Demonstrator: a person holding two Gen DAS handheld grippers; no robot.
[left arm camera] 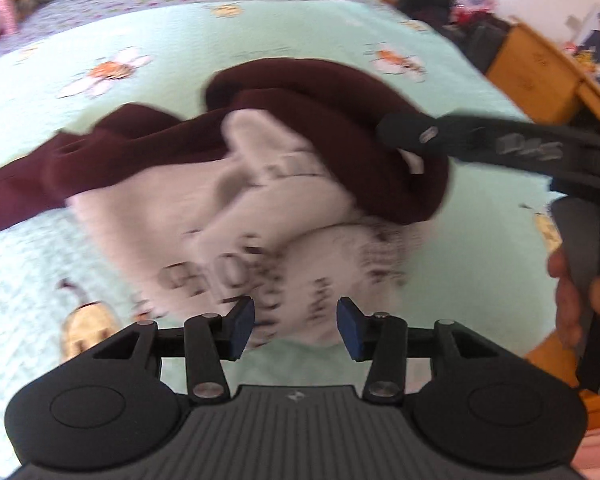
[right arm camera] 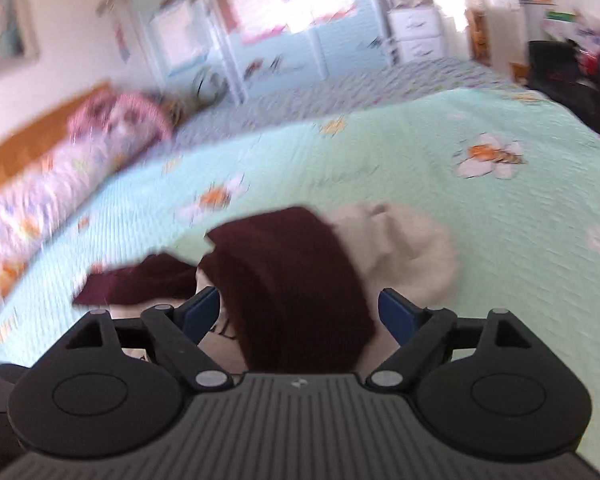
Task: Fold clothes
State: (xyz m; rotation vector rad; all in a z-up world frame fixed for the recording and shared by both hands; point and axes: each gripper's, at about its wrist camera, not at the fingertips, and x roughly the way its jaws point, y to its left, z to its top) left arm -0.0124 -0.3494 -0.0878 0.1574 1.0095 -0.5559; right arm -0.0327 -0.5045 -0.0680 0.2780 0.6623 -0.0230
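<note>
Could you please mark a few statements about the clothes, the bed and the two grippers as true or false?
1. The maroon garment lies on a green floral bedspread. True.
2. The white garment is plain. False: it bears dark print.
3. The left gripper is clamped on cloth. False: its jaws stand apart with nothing pinched.
4. The right gripper is open, maroon cloth between its jaws. True.

Maroon garment [left arm camera: 324, 96] looking soft, matt knit; white garment [left arm camera: 228, 224] smooth cotton; bedspread [left arm camera: 260, 36] showing quilted, textured cloth.
</note>
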